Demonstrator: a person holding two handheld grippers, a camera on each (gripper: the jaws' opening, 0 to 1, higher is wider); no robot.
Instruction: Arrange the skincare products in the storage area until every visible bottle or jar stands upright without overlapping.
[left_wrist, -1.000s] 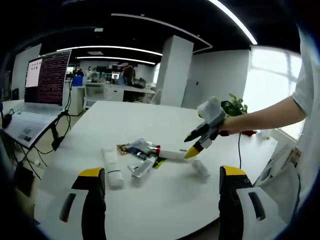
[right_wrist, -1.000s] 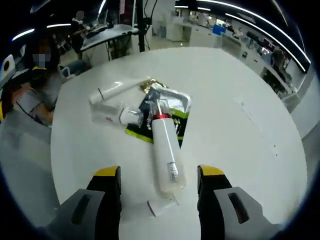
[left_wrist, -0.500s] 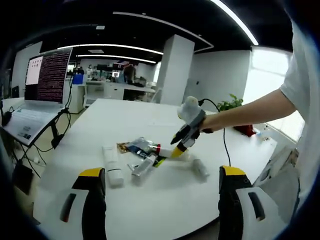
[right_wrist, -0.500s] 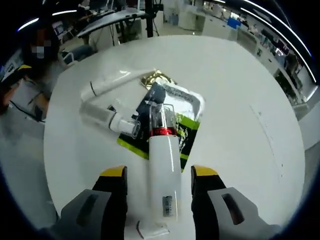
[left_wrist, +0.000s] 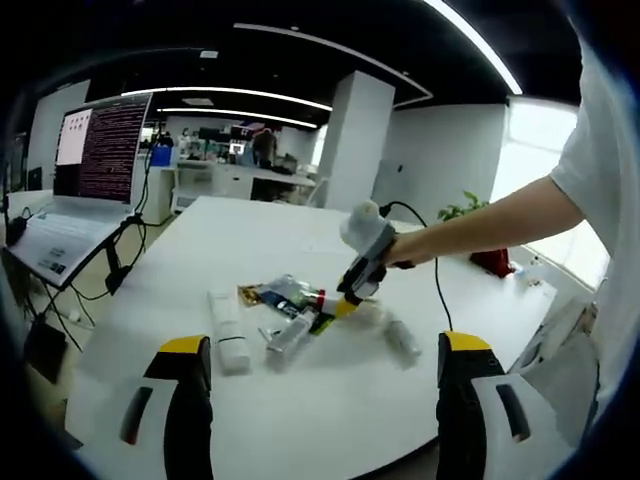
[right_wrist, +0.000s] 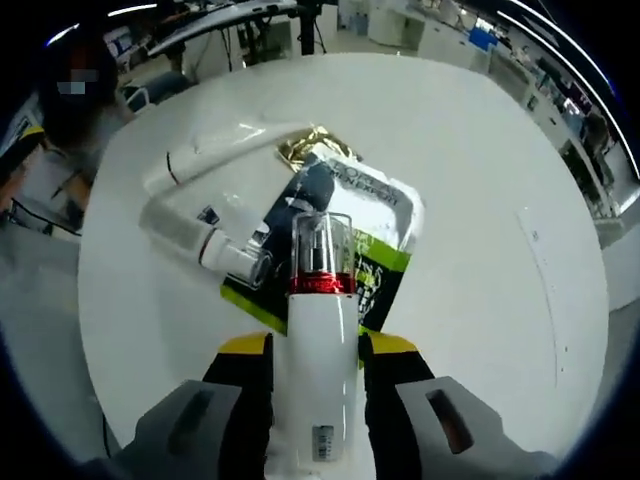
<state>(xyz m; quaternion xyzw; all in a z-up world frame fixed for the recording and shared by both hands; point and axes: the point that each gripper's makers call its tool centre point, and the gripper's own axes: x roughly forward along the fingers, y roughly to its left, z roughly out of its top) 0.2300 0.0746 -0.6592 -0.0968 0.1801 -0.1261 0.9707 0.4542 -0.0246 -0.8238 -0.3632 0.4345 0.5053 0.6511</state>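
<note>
The tall white plastic bottle with a red band and a clear cap (right_wrist: 318, 330) lies flat on the round white table (right_wrist: 480, 180), its cap resting over a green, black and white printed sachet (right_wrist: 375, 235) in the middle of the pile. It looks rigid, smooth and fairly light, so I judge it will slip if pinched near the tapering cap; the straight white barrel is the safer place to take hold, low enough that it can be tipped onto its base. The right gripper (right_wrist: 315, 345) sits with its yellow-tipped jaws flanking that barrel very closely, though whether they are pressing it yet I cannot tell. Just beside the cap lie a smaller white tube (right_wrist: 195, 235) and a long white tube (right_wrist: 225, 150), also flat. The left gripper (left_wrist: 315, 350) hangs back with its jaws wide apart, holding nothing.
</note>
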